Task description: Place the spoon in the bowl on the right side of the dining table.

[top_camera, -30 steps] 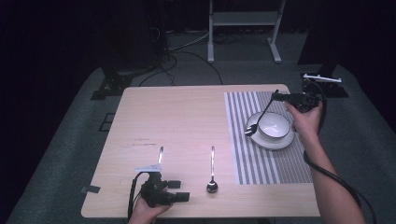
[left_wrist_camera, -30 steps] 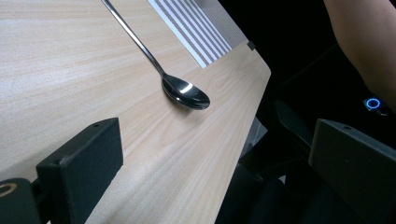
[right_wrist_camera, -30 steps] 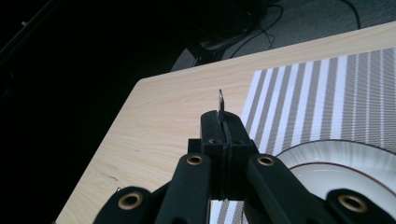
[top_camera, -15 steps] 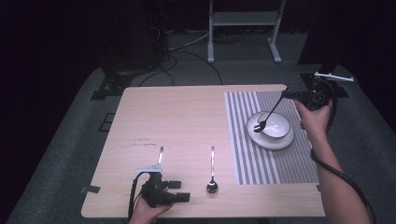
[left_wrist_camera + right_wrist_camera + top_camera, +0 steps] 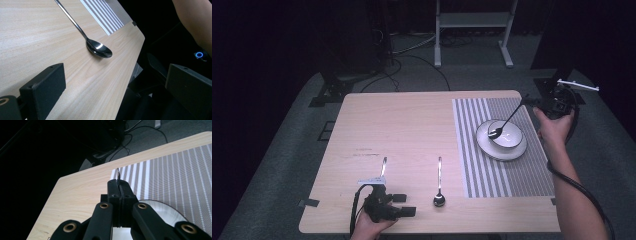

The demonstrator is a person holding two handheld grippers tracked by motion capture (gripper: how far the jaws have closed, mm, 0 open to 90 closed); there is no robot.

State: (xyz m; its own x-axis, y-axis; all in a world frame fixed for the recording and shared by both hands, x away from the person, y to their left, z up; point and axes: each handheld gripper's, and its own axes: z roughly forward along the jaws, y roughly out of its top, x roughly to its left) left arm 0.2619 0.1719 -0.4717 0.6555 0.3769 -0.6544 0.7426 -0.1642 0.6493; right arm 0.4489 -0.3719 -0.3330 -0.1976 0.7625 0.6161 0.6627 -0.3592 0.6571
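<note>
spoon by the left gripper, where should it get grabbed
Grip the spoon mid-handle, coming straight down from above with the jaws across it. It lies flat on the table, its thin straight handle pointing away and the bowl nearest the open left gripper.

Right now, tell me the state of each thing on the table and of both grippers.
Right gripper: shut on a spoon's handle.
Held spoon: tilted, its head down in the bowl.
Bowl: upright on the plate.
Plate: flat on the striped mat.
Left gripper: open, holding nothing.
Second spoon: lying flat on the table, untouched.
Utensil by the left gripper: lying flat, untouched.
</note>
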